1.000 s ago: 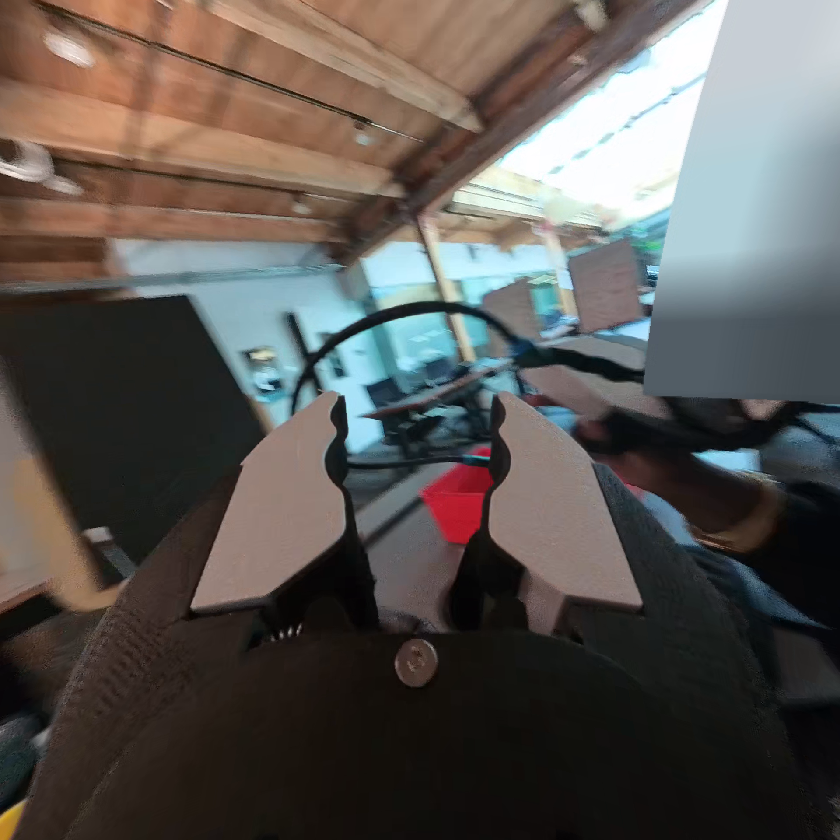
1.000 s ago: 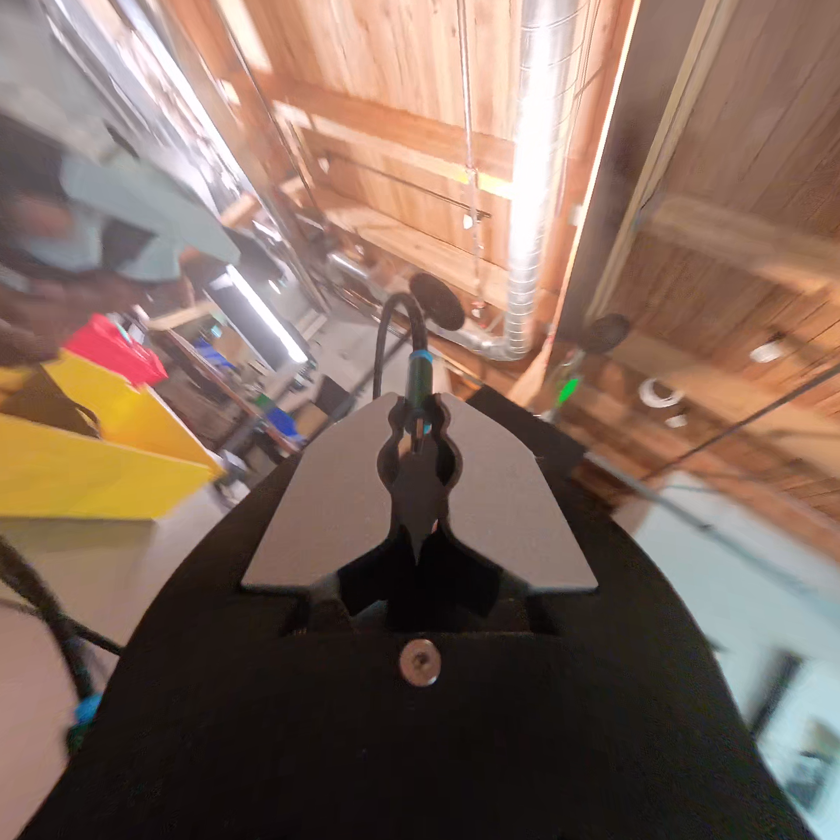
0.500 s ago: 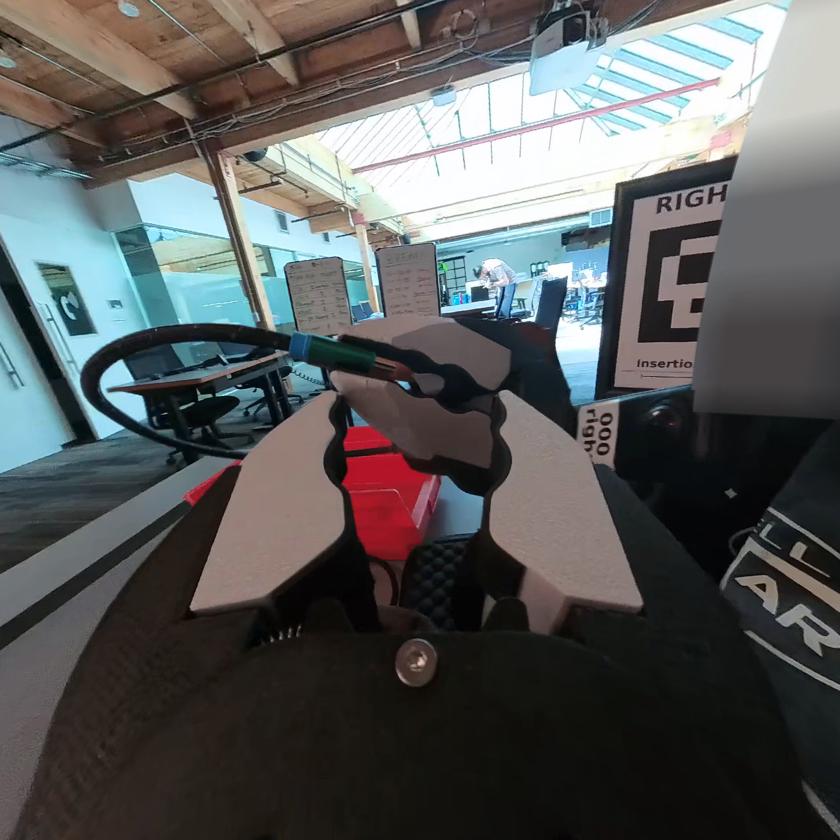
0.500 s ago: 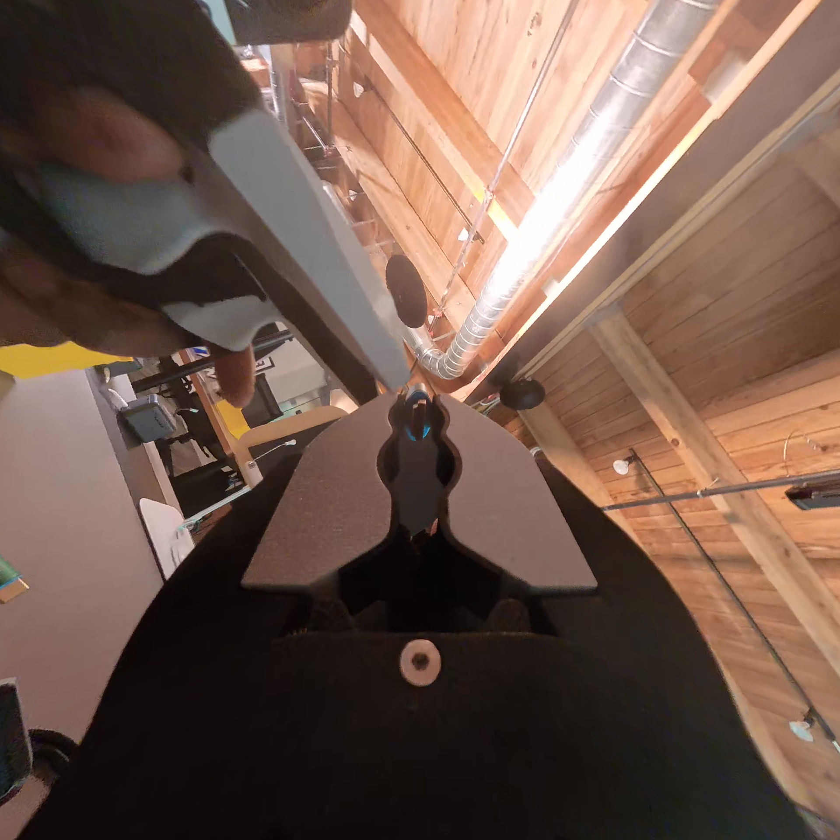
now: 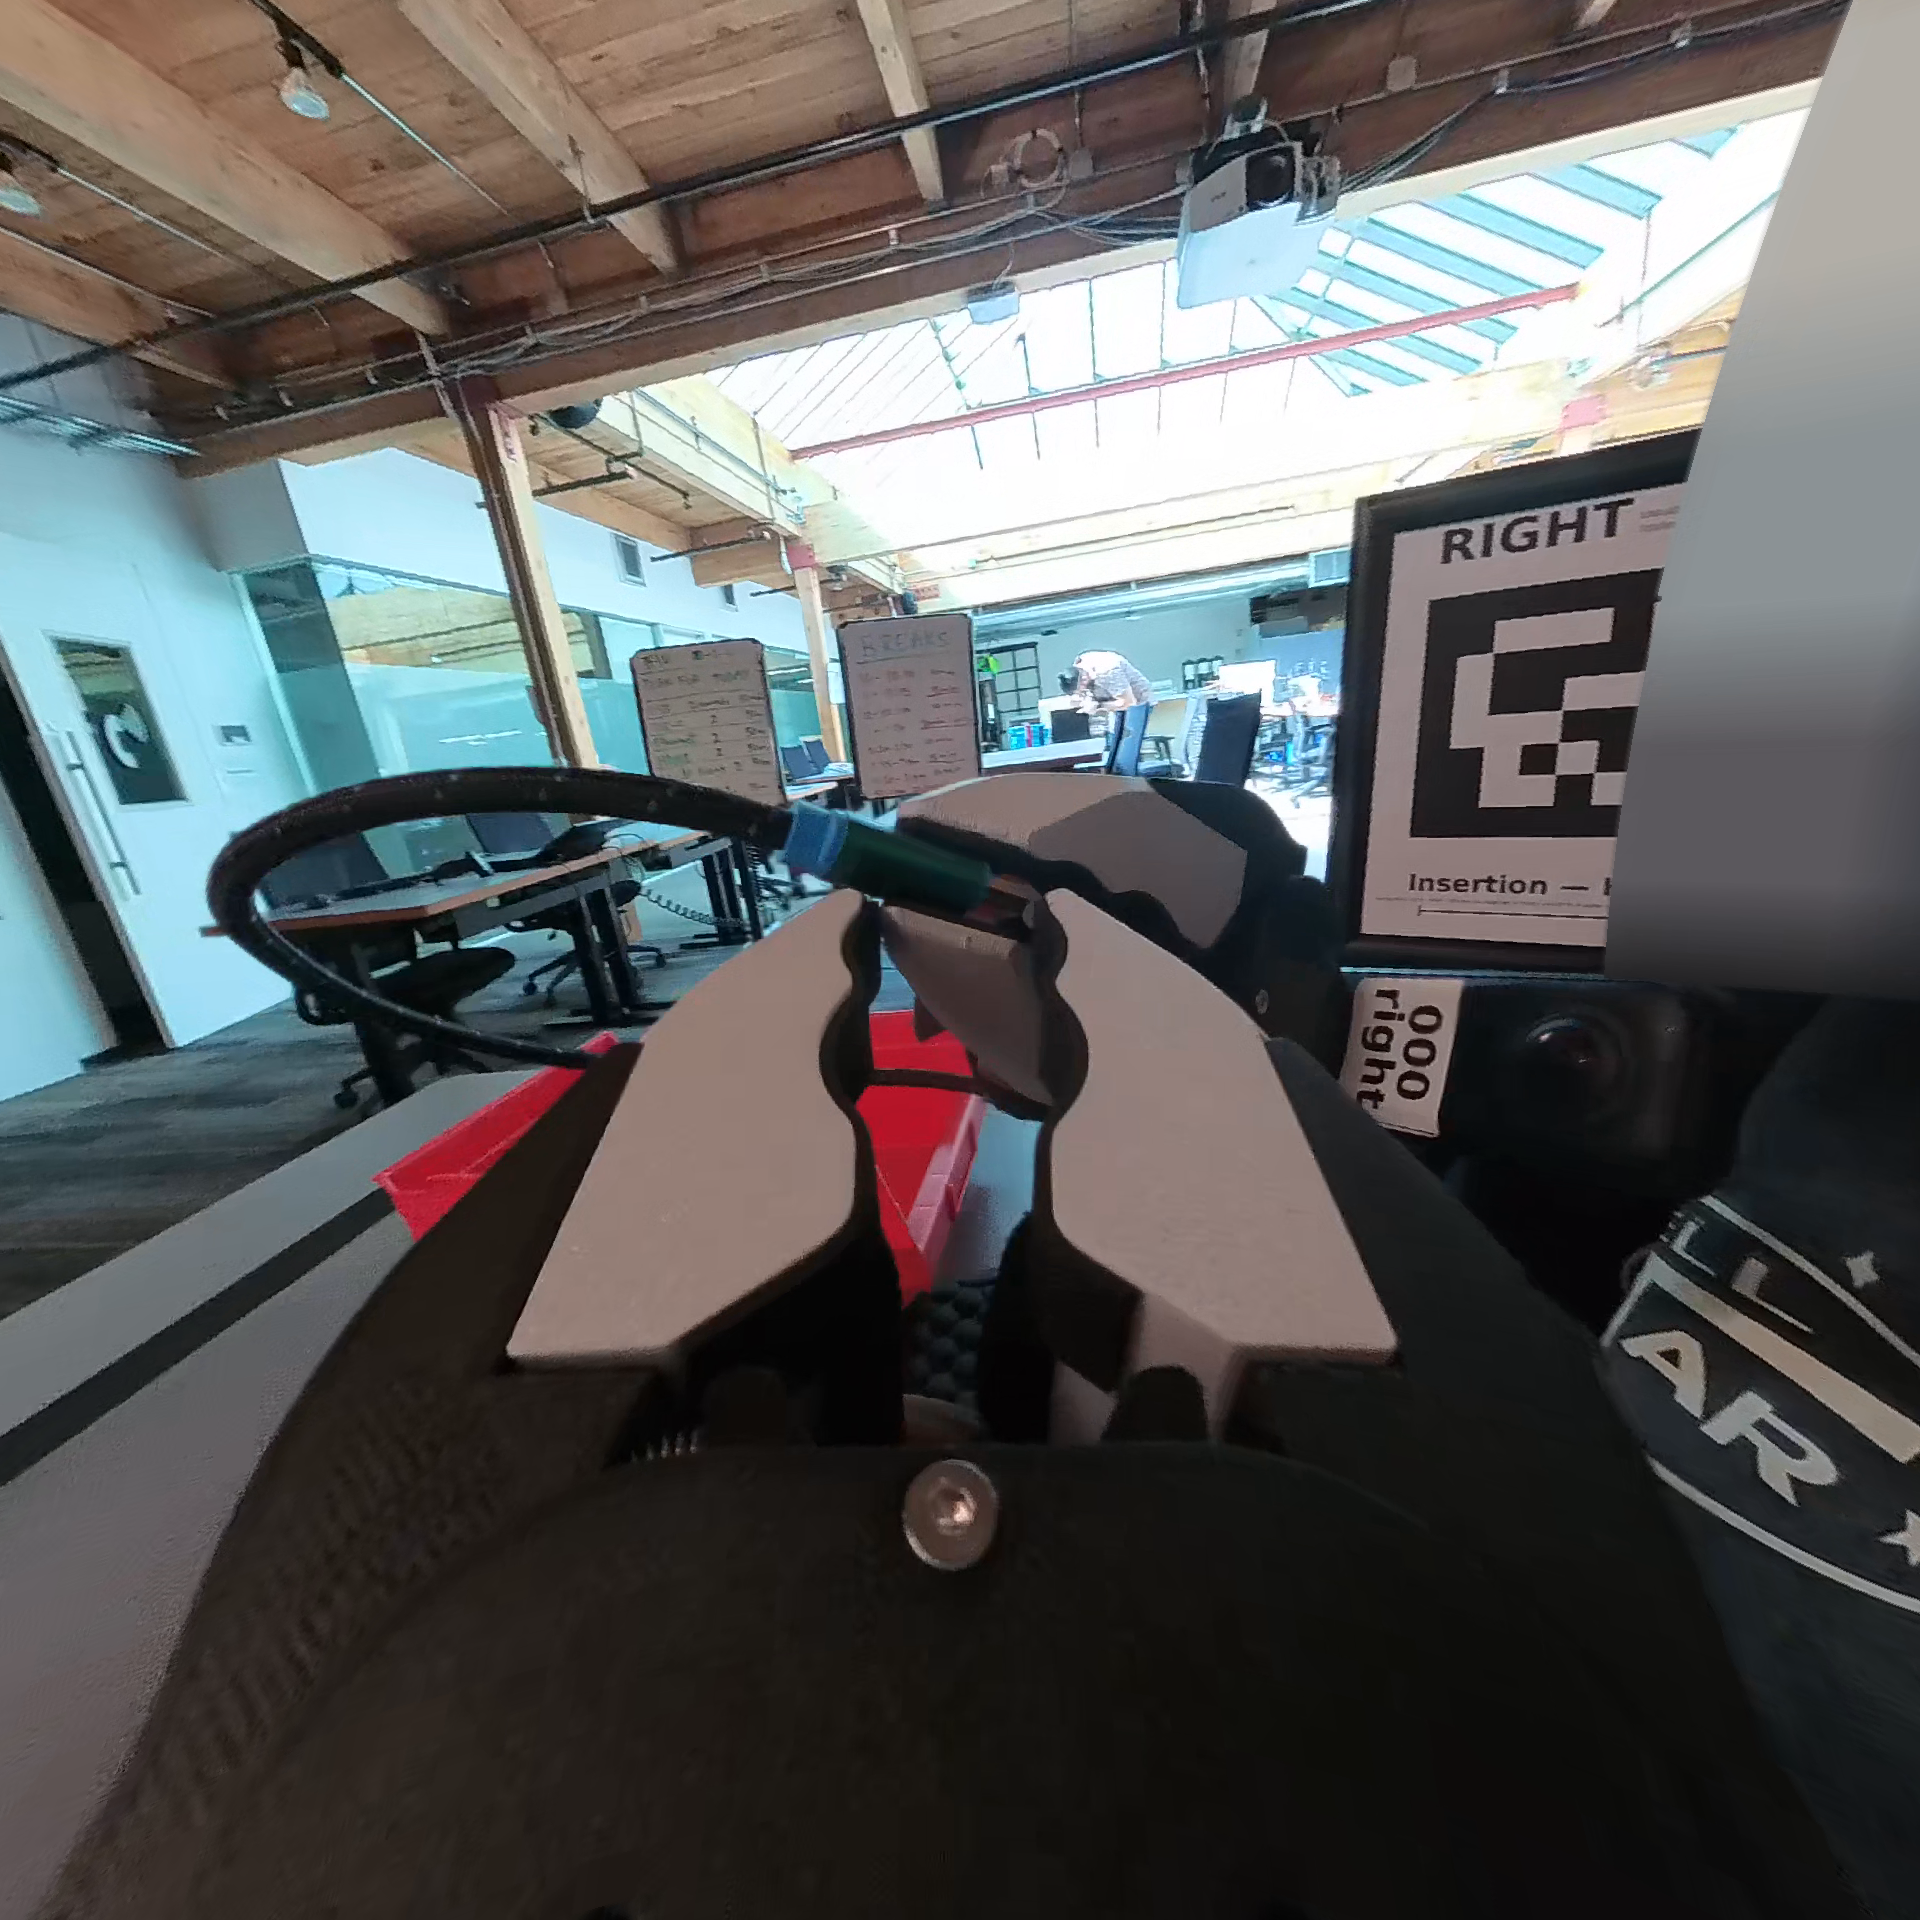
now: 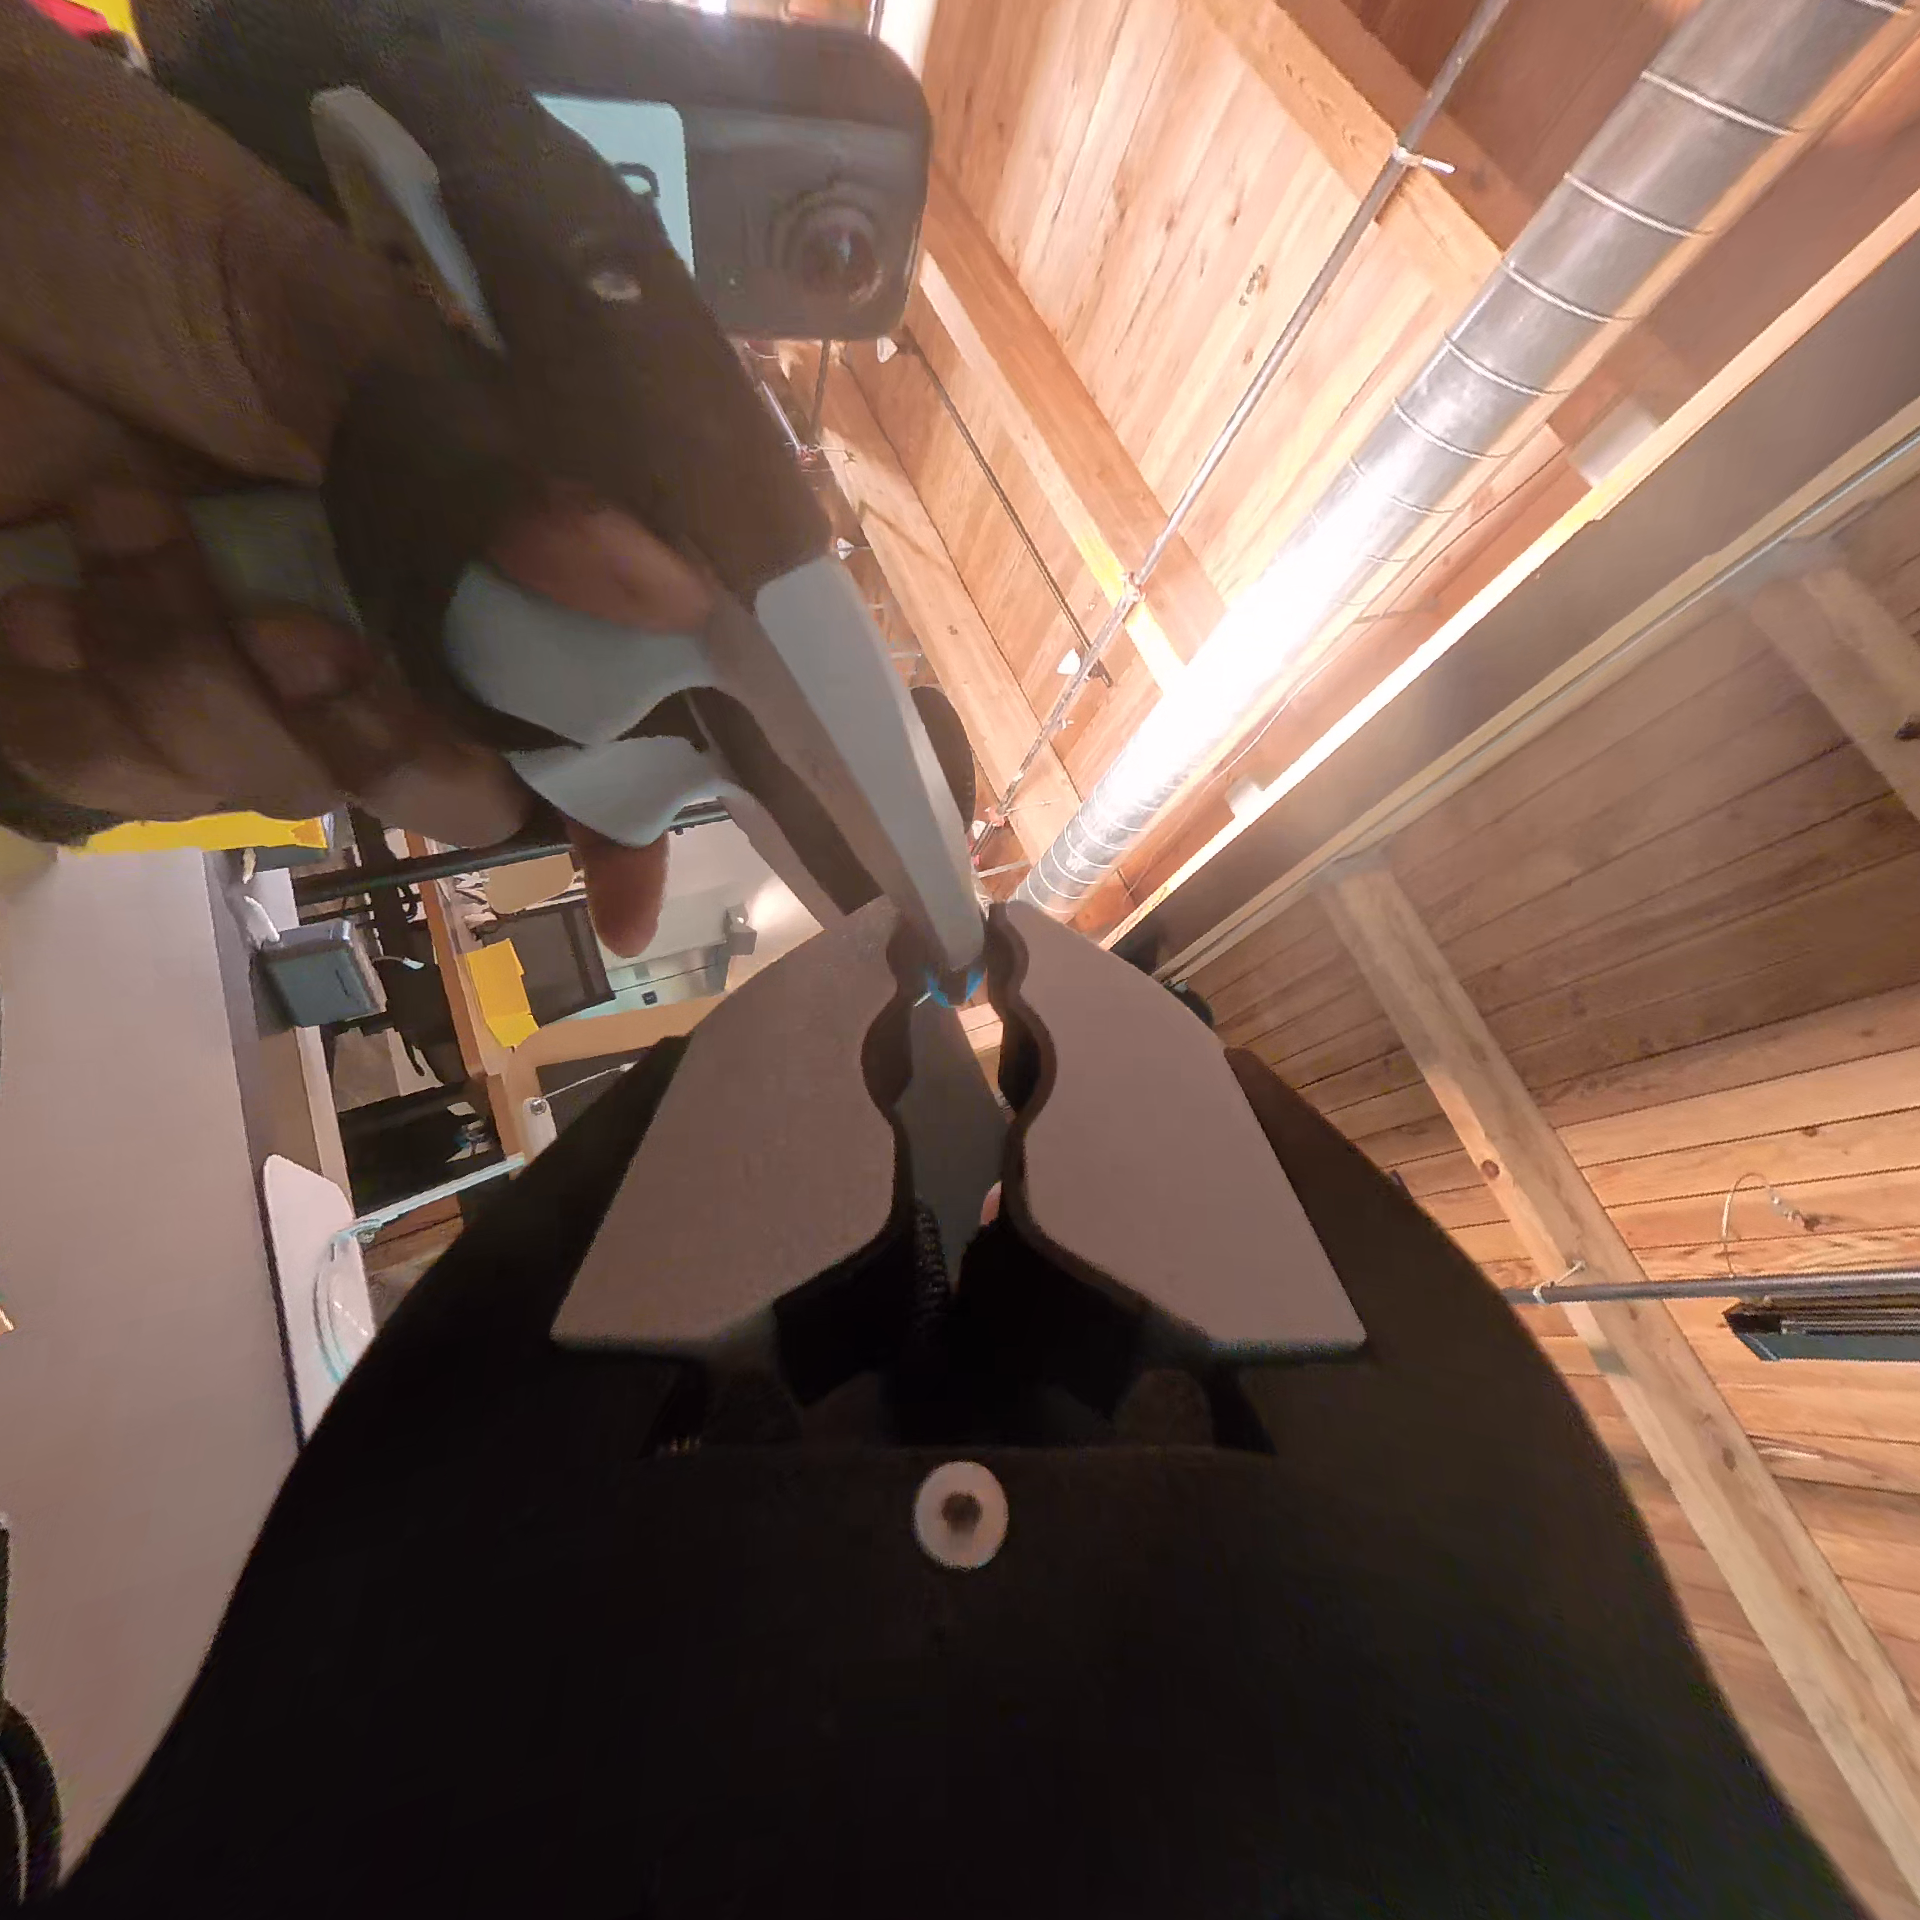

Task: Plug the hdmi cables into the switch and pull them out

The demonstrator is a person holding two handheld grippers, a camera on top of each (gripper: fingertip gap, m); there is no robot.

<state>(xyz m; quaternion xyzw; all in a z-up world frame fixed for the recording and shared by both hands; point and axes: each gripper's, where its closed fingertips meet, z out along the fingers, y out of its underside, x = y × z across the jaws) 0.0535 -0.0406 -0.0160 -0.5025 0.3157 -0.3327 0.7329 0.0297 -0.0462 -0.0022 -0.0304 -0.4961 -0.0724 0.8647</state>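
Observation:
My right gripper is shut on the black HDMI plug, whose blue collar shows at its tips. In the left wrist view the right gripper points left and holds the green-bodied plug, and the black braided cable loops off to the left. My left gripper is open with a narrow gap, its tips on either side of the right gripper's lower finger and the plug end. One left finger reaches the blue collar. No switch is in view.
A red bin sits on the grey table behind my left fingers. The right gripper's marker board and camera fill the right side. A hand grips the left tool, and a yellow bin lies beyond it.
The left view has swung down from the ceiling to level. The right gripper with the plug has come in between my left fingers. The left fingers have narrowed by about half.

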